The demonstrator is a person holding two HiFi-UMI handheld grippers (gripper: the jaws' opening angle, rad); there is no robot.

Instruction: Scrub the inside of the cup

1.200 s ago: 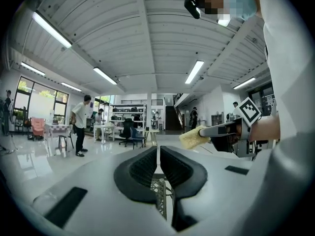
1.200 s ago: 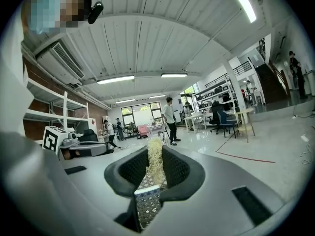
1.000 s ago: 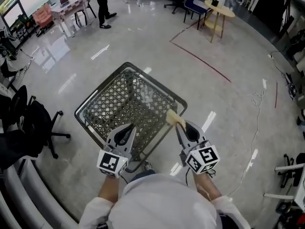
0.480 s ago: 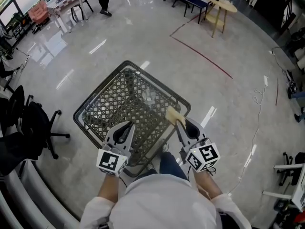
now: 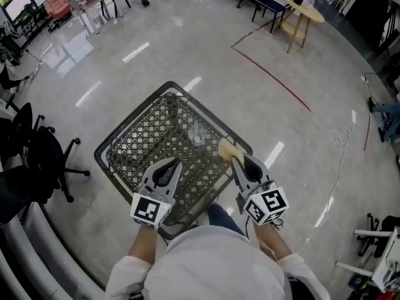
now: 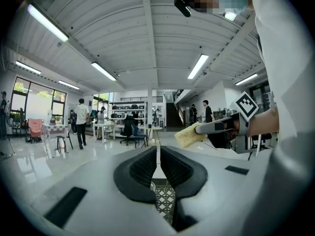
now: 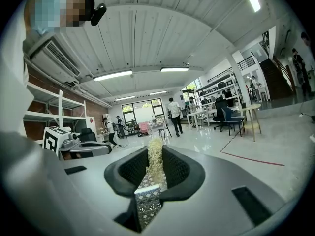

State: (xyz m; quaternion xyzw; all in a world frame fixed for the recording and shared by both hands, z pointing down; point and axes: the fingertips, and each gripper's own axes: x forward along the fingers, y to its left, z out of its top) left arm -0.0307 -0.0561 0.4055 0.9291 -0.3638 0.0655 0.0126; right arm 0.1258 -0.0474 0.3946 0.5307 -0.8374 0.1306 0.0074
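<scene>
Two grippers hang over the near end of a wire-mesh cart (image 5: pixel 132 116), and neither has reached the cup (image 5: pixel 197 134) yet. The cup is clear and seems to stand upright on the cart's mesh floor, towards the far half and well apart from both grippers. Our right gripper (image 5: pixel 234 161) pinches a yellow sponge (image 5: pixel 226 149), which sticks out past the jaw tips. Our left gripper (image 5: pixel 176 162) has its jaws pressed together with nothing between them.

We judge this to be the approach, with no scrubbing started. To do it well, we would open the left gripper first and take the cup by its wall, since a light cup on open mesh will likely skid or tip under the sponge. A clear, thin wall may flex, so a gentle squeeze should do. We would then bring the sponge in through the mouth, keep the pinch firm, and work it around the inner wall down to the bottom.
</scene>
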